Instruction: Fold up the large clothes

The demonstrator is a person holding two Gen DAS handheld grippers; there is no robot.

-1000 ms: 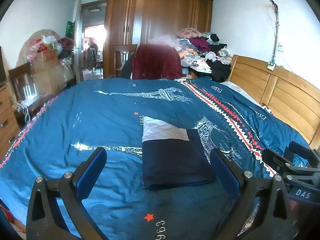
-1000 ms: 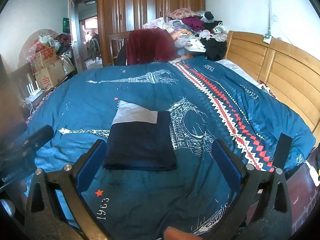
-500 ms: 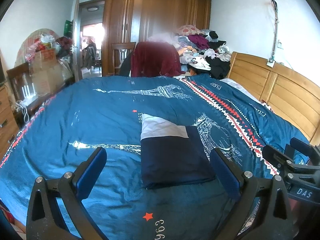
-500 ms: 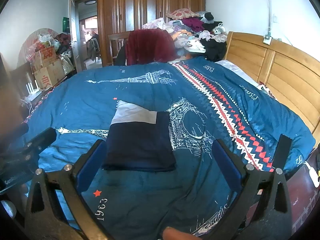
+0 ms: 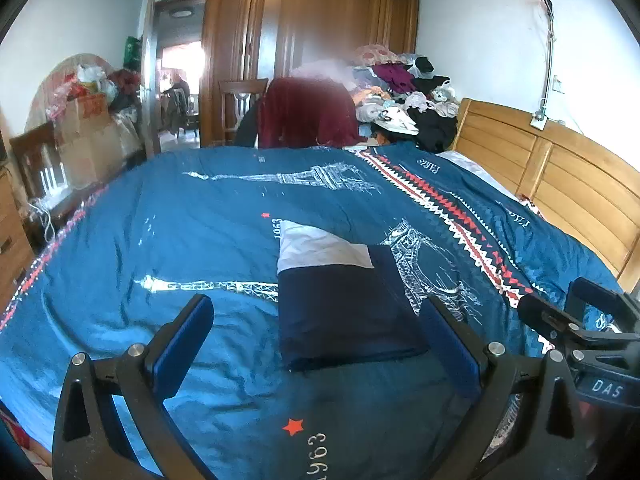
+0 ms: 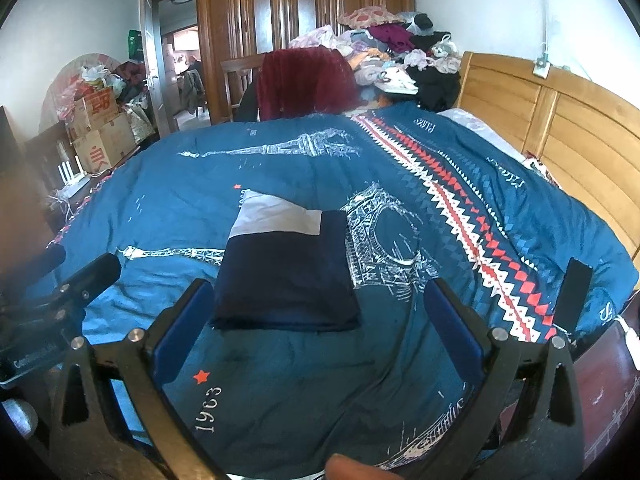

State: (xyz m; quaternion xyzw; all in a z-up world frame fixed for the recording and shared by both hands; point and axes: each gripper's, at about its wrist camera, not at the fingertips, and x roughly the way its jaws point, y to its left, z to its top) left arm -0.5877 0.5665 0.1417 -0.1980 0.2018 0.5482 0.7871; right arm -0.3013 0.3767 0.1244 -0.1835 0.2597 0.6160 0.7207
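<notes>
Two grippers hang over the near edge of a bed with a blue quilt (image 5: 168, 240), and both stand spread wide with nothing between their fingers. On the quilt lies a folded garment (image 5: 340, 304), dark navy with a white band at its far end, flat and roughly rectangular. The left gripper (image 5: 316, 344) frames the garment's near edge without touching it. The right gripper (image 6: 320, 328) sits just short of that same edge, the garment showing toward its left finger (image 6: 182, 334). Beyond the garment, past the quilt's far side, a heap of loose clothes (image 6: 396, 52) rests beside the wooden headboard (image 6: 560, 120). A fingertip (image 6: 352, 468) shows at the bottom of the right view.
</notes>
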